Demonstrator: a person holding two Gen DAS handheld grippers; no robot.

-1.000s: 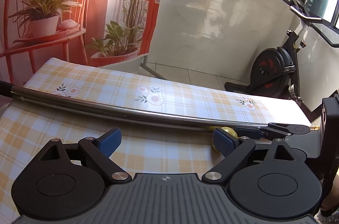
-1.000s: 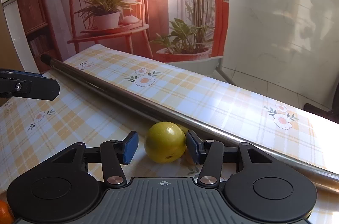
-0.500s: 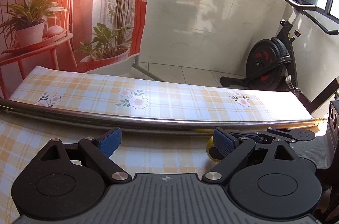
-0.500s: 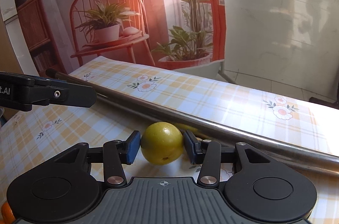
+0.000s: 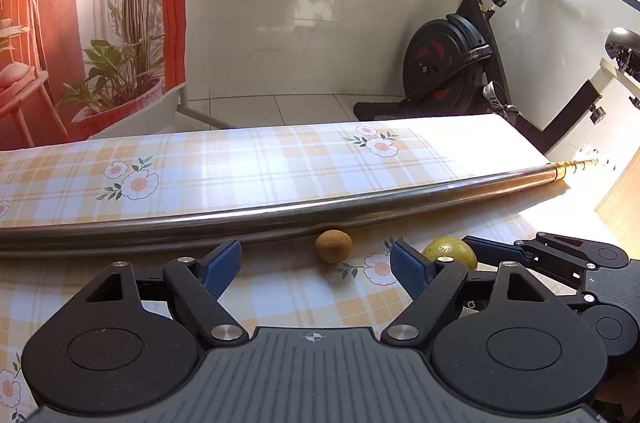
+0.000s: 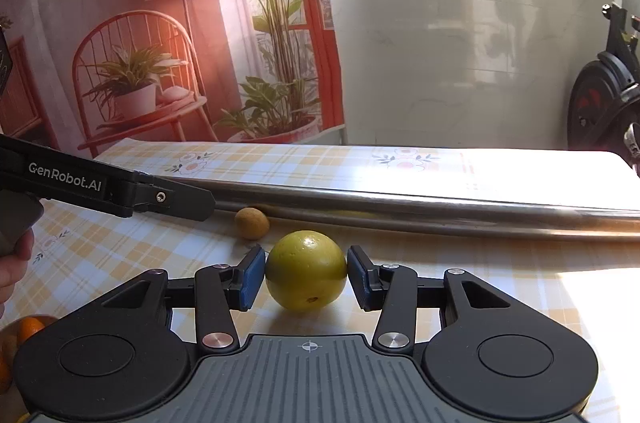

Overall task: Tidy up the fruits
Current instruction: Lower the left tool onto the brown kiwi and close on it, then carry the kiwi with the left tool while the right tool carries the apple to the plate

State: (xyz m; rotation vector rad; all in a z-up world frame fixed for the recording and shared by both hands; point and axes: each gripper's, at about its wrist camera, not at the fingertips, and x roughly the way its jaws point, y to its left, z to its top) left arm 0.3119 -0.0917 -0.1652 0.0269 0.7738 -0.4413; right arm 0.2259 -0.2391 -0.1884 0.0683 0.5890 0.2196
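Now — yellow fruit (image 6: 306, 269) pinched between right tongs (image 6: 306, 277) | tabletop

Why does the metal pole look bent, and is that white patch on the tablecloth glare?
Left wrist view: the fisheye lens bows the metal pole; sunlight washes the tablecloth white at far right. Right wrist view: the same glare bleaches the cloth on the right, and the yellow fruit stays sharp, with a small highlight.

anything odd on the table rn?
Yes: a long metal pole lies across the plaid tablecloth, out of place among fruit. A small brown fruit sits right against it. Otherwise normal: right gripper pads bracket the yellow-green fruit; left gripper is open, empty.
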